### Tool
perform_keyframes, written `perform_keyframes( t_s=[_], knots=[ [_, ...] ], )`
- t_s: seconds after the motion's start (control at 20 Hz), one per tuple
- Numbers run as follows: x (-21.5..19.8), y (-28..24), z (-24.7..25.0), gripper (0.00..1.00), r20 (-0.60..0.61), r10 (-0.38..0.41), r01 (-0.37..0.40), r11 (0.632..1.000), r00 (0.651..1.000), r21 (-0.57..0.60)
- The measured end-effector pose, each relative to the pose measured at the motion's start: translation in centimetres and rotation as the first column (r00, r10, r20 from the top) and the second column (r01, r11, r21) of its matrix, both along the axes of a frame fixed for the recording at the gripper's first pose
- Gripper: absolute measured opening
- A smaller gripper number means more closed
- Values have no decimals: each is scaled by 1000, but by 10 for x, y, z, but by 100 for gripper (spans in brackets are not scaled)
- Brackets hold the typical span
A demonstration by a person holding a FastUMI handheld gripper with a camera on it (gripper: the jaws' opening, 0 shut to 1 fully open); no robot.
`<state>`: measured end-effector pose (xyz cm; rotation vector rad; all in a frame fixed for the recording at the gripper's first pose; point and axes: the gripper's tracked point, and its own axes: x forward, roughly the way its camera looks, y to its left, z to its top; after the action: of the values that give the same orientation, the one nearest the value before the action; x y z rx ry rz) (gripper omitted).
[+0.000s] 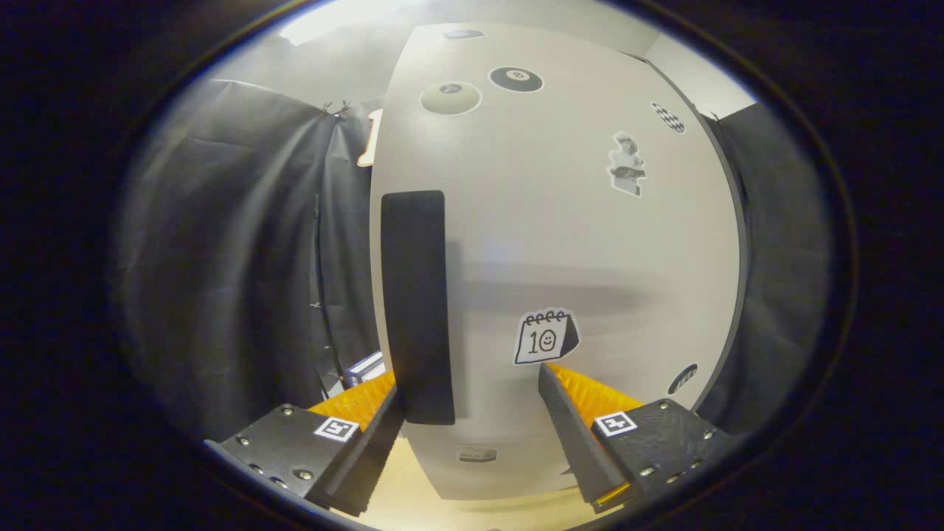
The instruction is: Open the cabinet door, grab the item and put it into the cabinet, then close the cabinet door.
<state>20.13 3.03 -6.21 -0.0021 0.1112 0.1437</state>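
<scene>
My gripper (472, 413) is spread wide and right up at the white cabinet door (575, 243), its left finger just beside the tall black handle (417, 306), pinching nothing. The door looks shut, which fits either just before opening or right after closing, so I can't call the step. Can't see inside the cabinet, and I can't tell which thing is the item. A small box (365, 366) peeks out left of the cabinet on the worktop (413, 509).

Door (575, 243): smooth matt panel, faint sheen, paper-like stickers (546, 337) stuck flat. Handle (417, 306) on the door: matt, looked soft or rubbery. Gripper (472, 398) spread wide before the door: ribbed pads, grainy plastic bodies, metal screws. Cloth (236, 243) beside the door: creased, slightly shiny.
</scene>
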Motion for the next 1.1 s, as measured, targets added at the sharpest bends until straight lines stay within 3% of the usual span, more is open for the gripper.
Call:
perform_keyframes(
  t_s=[0.25,0.55,0.8,0.9,1.1],
  knots=[
    [4,1,3,100,52,-122,122,992,991,0],
    [7,1,3,100,87,-179,180,984,980,-9],
    [6,2,3,100,97,-177,179,984,979,-17],
    [2,6,2,100,67,-146,146,989,987,4],
    [-38,6,11,100,92,-92,93,996,992,-9]
  ],
)
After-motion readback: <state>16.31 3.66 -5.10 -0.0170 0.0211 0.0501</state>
